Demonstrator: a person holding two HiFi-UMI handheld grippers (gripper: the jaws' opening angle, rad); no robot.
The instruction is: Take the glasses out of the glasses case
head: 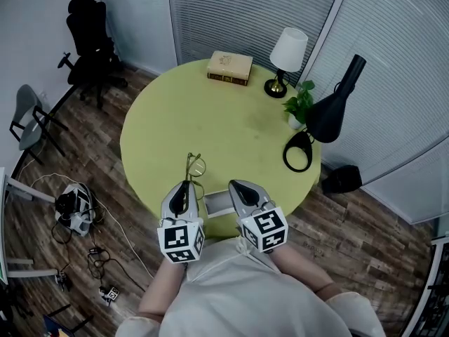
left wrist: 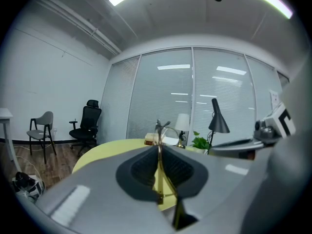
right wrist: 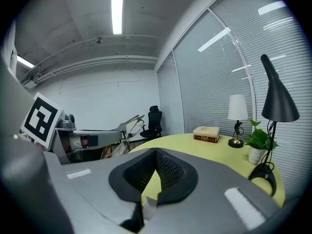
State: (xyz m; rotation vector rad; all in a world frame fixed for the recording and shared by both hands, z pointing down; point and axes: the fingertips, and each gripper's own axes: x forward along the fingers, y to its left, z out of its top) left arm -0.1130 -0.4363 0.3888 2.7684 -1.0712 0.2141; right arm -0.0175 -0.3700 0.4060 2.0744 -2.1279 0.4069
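Thin gold-rimmed glasses (head: 195,167) stick out beyond my left gripper (head: 186,185), which is shut on one temple arm. In the left gripper view the gold arm (left wrist: 159,172) runs straight between the dark pads, and the lenses (left wrist: 165,127) stand up past the tips. The open white-grey glasses case (head: 217,203) lies at the near table edge between both grippers. My right gripper (head: 236,185) hovers by the case's right side with its pads together at the tip (right wrist: 156,153). A white bit of the case (right wrist: 148,206) shows through the gap below them.
On the round yellow-green table (head: 210,118) stand a book (head: 229,67), a white-shaded lamp (head: 286,60), a small potted plant (head: 300,104) and a black desk lamp (head: 323,114), all at the far side. Chairs (head: 91,44) and cables (head: 74,209) sit on the wooden floor at left.
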